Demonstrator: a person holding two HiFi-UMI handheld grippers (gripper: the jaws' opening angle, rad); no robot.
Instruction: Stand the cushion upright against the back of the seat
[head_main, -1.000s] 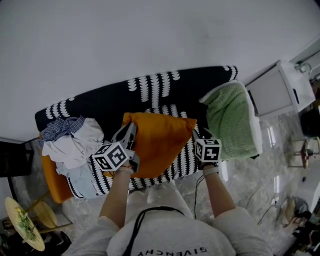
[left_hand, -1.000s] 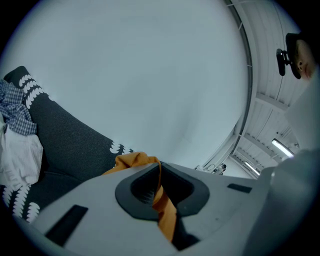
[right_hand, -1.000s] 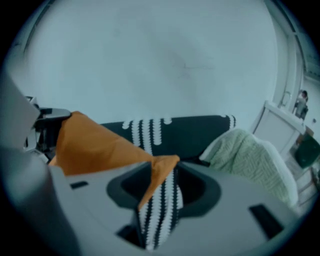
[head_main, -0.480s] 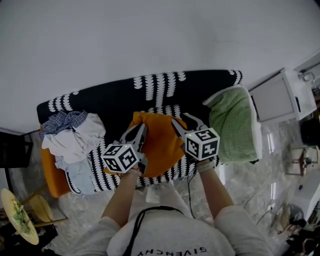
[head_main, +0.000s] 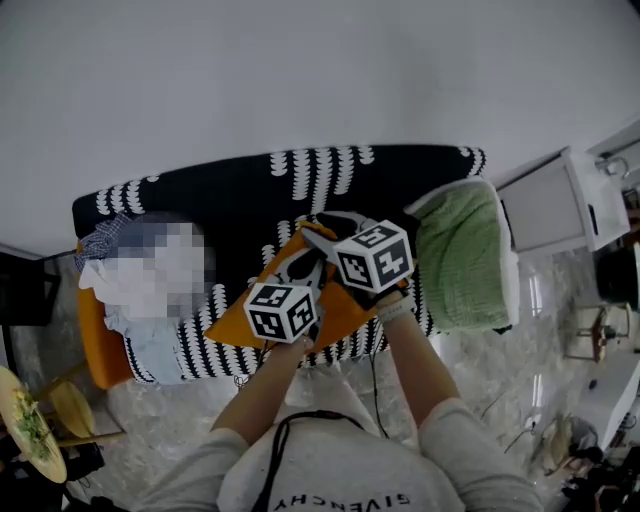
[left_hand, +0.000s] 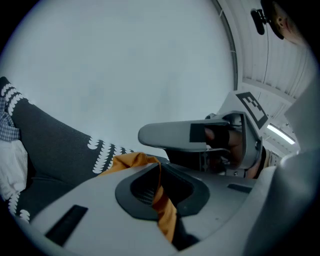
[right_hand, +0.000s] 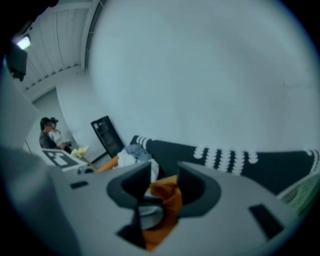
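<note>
The orange cushion is bunched up above the striped seat of the black sofa, in front of its backrest. Both grippers hold it close together at the middle. My left gripper is shut on a fold of the orange fabric, which runs down between its jaws. My right gripper sits just right of it and a little higher, with a thicker bunch of orange cloth clamped between its jaws. Most of the cushion is hidden under the two marker cubes.
A green cushion lies over the sofa's right end. A pile of clothes covers the left end. A white cabinet stands to the right on the marble floor. A black stand and a person are far off.
The cushion lay flat between the grippers; now it is gathered up. Both grippers came together at its middle, the right one swinging left and up, the left one shifting right.
</note>
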